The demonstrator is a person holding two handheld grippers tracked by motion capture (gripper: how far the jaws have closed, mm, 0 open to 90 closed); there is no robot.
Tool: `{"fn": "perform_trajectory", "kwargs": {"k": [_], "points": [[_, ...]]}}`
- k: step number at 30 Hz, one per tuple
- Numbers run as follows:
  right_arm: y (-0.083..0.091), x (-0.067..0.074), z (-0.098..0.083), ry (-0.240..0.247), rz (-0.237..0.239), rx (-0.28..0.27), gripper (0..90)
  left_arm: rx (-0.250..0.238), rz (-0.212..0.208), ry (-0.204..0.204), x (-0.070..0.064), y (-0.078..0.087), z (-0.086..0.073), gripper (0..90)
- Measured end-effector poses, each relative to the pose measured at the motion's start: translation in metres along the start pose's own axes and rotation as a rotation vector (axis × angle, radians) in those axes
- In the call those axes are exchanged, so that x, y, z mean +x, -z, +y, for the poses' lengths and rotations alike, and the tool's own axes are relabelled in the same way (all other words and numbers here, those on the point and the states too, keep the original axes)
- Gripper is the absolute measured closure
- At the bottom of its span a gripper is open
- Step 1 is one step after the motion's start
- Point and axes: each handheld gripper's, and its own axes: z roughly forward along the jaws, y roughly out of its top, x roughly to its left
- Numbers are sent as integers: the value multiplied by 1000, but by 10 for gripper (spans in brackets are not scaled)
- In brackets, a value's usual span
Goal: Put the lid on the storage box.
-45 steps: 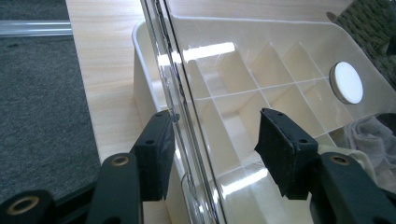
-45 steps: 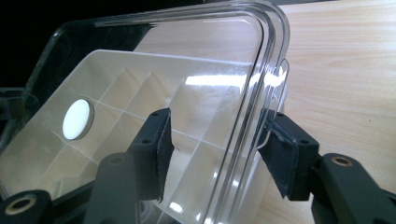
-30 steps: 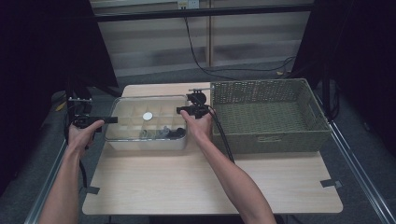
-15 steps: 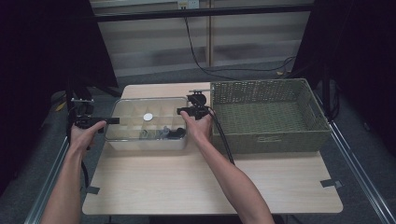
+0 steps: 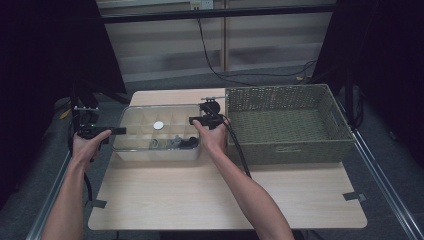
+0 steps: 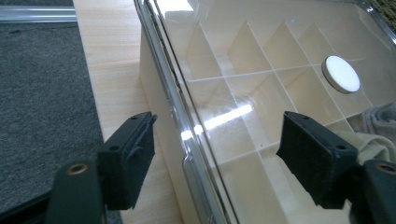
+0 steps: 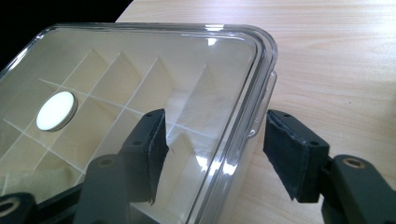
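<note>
A clear lidded box (image 5: 156,152) with several compartments lies on the table, left of a wicker basket. A white disc (image 5: 158,125) sits at the middle of its lid (image 6: 261,56). My left gripper (image 5: 120,131) is at the box's left end. Its jaws have just been opening and now straddle the lid's rim (image 6: 173,95) without touching it; the left gripper (image 6: 217,158) is open. My right gripper (image 5: 192,120) is at the far right corner, and its jaws have opened a little. One pad is over the lid, the other outside the rim (image 7: 264,60); the right gripper (image 7: 217,156) is open.
The wicker basket (image 5: 287,150) stands against the box's right side. Cloth and dark items (image 5: 172,143) lie in the box's front compartments. Bare tabletop (image 5: 225,200) stretches in front of both. The table's left edge is close to my left hand.
</note>
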Motion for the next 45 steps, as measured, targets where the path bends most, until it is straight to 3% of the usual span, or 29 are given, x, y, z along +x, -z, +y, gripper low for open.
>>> {"fn": "perform_trajectory", "kwargs": {"k": [9, 12, 15, 21, 33, 36, 45], "points": [[7, 5, 0, 16, 18, -35, 358, -9, 28, -25, 2, 13, -4, 216], [10, 6, -1, 11, 39, -38, 352, -17, 34, -33, 0, 15, -7, 212], [13, 8, -1, 22, 74, -57, 337, -15, 56, -17, -1, 16, -8, 247], [23, 13, 1, 63, 96, -77, 334, -16, 42, -62, -13, 19, -10, 223], [42, 16, -1, 69, 183, -90, 339, -62, 50, -81, -23, 41, -31, 242], [51, 18, 0, 90, 195, -107, 342, -86, 50, -83, -28, 46, -35, 244], [77, 7, -3, 125, 180, -146, 345, -87, 48, -123, -50, 55, -48, 290]]}}
